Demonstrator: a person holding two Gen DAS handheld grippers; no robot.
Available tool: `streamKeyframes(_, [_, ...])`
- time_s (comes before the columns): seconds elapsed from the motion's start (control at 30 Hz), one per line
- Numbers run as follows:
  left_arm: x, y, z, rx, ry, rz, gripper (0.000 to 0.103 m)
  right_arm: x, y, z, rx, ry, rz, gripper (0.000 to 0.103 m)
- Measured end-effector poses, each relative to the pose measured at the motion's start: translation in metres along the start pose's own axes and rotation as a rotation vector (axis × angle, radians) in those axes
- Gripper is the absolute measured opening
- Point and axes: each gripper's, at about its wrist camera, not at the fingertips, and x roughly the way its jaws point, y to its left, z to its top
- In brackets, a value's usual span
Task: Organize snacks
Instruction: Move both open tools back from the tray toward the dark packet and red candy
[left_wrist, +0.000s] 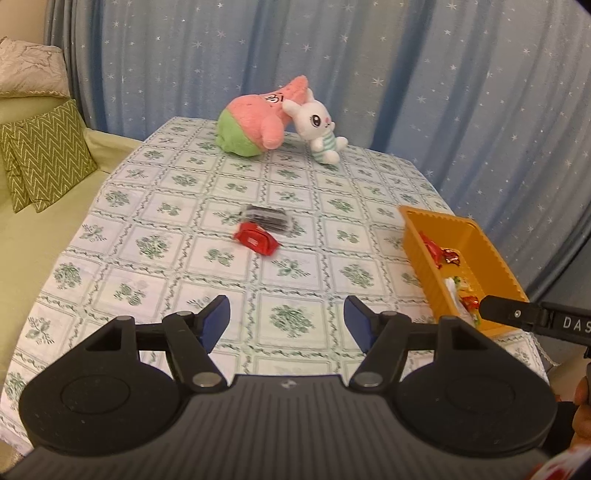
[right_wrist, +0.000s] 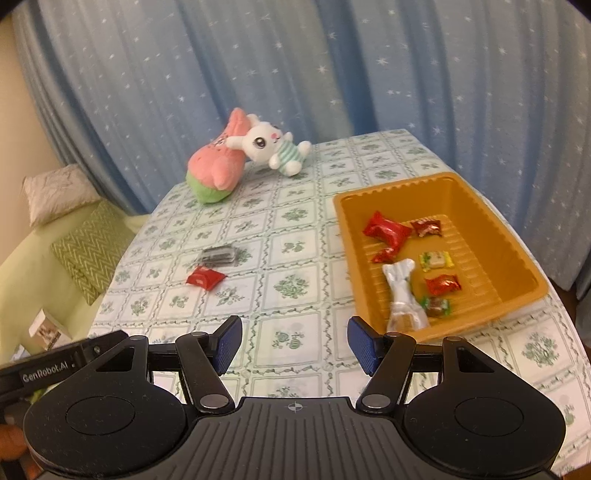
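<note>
A red snack packet and a dark clear-wrapped snack lie together mid-table; both also show in the right wrist view, the red packet and the dark snack. An orange tray at the right holds several wrapped candies and a silver-wrapped snack; it also shows in the left wrist view. My left gripper is open and empty above the near table. My right gripper is open and empty, left of the tray's near corner.
A pink and green plush and a white bunny plush lie at the table's far edge before a blue star curtain. A green sofa with zigzag cushions stands left of the table. The floral tablecloth covers the table.
</note>
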Motion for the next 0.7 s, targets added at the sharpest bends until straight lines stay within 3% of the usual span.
streamKeyframes(0.3, [0.036, 0.03, 0.022, 0.076, 0.031, 0.025, 0.065, 0.049, 0.03, 0.015, -0.111, 0.004, 0.07, 0.063])
streamKeyframes(0.7, [0.11, 0.079, 0.04, 0.13, 0.059, 0.055, 0.065, 0.157, 0.064, 0.021, -0.305, 0.056, 0.173, 0.063])
